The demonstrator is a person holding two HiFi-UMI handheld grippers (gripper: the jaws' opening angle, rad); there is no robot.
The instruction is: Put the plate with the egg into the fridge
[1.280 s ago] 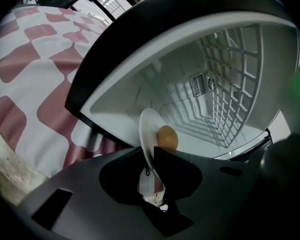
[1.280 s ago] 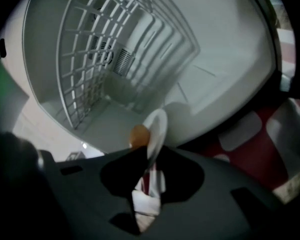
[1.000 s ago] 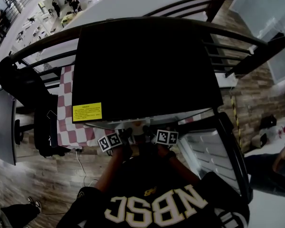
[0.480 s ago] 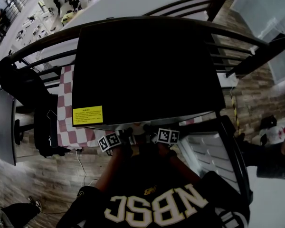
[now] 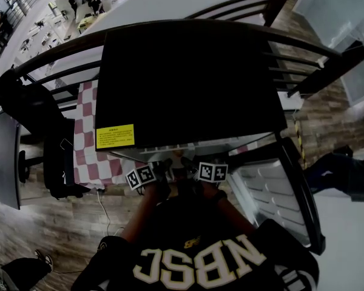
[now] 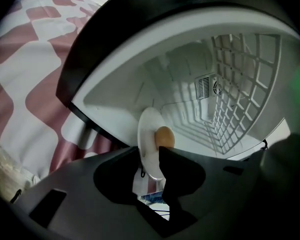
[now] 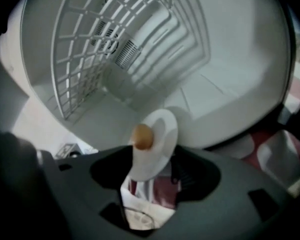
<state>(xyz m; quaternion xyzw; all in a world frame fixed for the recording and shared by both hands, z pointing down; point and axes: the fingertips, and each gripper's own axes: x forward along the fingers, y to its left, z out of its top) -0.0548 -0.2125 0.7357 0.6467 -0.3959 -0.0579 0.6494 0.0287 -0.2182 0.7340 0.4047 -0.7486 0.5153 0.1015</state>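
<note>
Basically at the release step. Had left tool (image 6: 151, 156) and right tool (image 7: 151, 160) at the mouth of the open fridge (image 6: 190, 79), with the plate (image 6: 148, 134) between the jaws of each and the egg (image 6: 164, 137) on it, just past the tips. Was opening both sets of jaws; saw them clear of the rim on the right, barely off it on the left. Couldn't confirm the plate fully seated on the fridge floor below the tools. Next, by my read: needed jaws fully wide, then a straight pull-back without clipping the rim or rolling the egg, then swinging the door (image 5: 273, 190) shut.
</note>
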